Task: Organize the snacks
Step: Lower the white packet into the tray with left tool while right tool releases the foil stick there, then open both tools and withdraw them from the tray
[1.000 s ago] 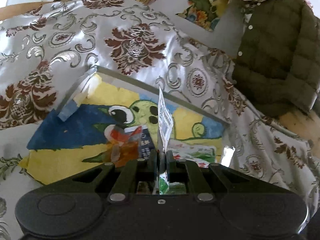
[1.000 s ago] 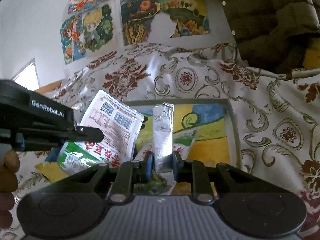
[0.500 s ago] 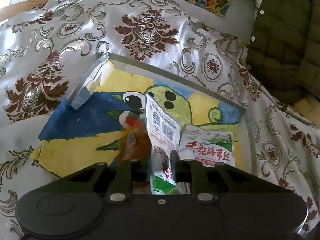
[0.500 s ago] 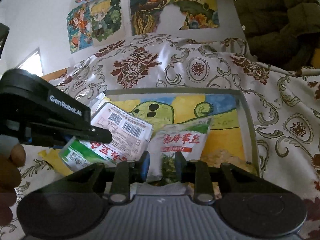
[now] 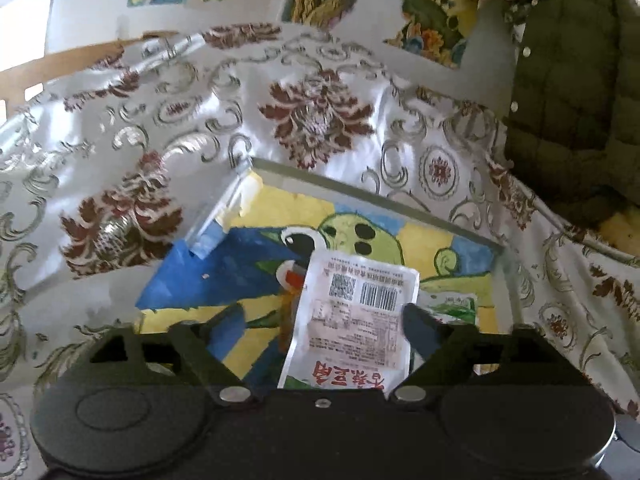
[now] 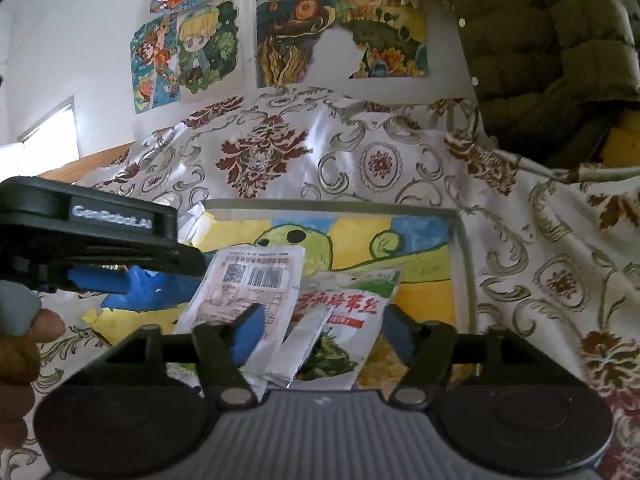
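Observation:
A clear tray (image 5: 505,264) with a cartoon drawing under it lies on the patterned cloth. A white snack packet with a barcode (image 5: 352,316) lies in it, back side up. A second packet with green leaves and red characters (image 6: 344,320) lies beside it on the right, with a small silver sachet (image 6: 300,352) over its lower left corner. My left gripper (image 5: 320,320) is open, fingers either side of the white packet. My right gripper (image 6: 320,328) is open over both packets. The left gripper also shows in the right wrist view (image 6: 100,240).
A dark green quilted jacket (image 5: 576,100) hangs at the right. Drawings (image 6: 344,36) are pinned on the wall behind. A wooden edge (image 5: 60,64) shows at the far left. An orange wrapper (image 5: 290,312) lies partly under the white packet.
Both grippers have opened and let go of their packets. The white packet and the green packet now lie flat in the tray. Both grippers have pulled back and tilted up.

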A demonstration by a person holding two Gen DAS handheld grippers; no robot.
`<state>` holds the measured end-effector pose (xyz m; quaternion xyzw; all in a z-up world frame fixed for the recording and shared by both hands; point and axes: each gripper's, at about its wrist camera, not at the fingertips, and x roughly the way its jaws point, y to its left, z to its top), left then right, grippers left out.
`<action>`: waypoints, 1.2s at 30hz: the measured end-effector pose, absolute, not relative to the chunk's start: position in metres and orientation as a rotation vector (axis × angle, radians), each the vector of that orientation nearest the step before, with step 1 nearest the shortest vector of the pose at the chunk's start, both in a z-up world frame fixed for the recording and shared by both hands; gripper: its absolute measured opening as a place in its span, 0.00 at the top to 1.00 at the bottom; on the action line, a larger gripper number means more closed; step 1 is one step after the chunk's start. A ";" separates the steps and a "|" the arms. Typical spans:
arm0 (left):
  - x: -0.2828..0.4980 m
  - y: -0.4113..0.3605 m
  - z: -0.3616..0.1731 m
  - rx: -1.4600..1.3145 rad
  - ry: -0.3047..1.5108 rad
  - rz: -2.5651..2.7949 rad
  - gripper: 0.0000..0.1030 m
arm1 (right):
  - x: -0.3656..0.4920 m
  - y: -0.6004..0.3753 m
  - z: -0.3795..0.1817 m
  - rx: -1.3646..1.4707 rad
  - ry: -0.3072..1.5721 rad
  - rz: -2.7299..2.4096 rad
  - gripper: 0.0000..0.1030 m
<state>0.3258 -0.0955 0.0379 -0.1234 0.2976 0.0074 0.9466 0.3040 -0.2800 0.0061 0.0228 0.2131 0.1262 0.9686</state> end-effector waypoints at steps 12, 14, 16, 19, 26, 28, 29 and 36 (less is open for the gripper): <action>0.252 -0.081 0.069 -0.238 0.502 0.106 0.01 | 0.254 -0.295 0.047 0.041 0.376 0.209 0.00; 0.237 -0.078 0.070 -0.235 0.490 0.129 0.01 | 0.243 -0.298 0.048 0.047 0.377 0.203 0.00; 0.222 -0.077 0.069 -0.230 0.489 0.147 0.01 | 0.231 -0.303 0.047 0.052 0.381 0.200 0.00; 0.199 -0.076 0.065 -0.208 0.495 0.159 0.01 | 0.213 -0.307 0.045 0.049 0.391 0.193 0.00; 0.147 -0.078 0.056 -0.179 0.509 0.160 0.01 | 0.162 -0.322 0.044 0.077 0.356 0.167 0.00; 0.133 -0.081 0.053 -0.157 0.507 0.162 0.01 | 0.152 -0.327 0.044 0.090 0.349 0.160 0.00; 0.127 -0.082 0.052 -0.146 0.506 0.163 0.01 | 0.148 -0.329 0.044 0.096 0.349 0.159 0.00; 0.091 -0.089 0.047 -0.094 0.504 0.164 0.01 | 0.118 -0.333 0.036 0.094 0.398 0.157 0.00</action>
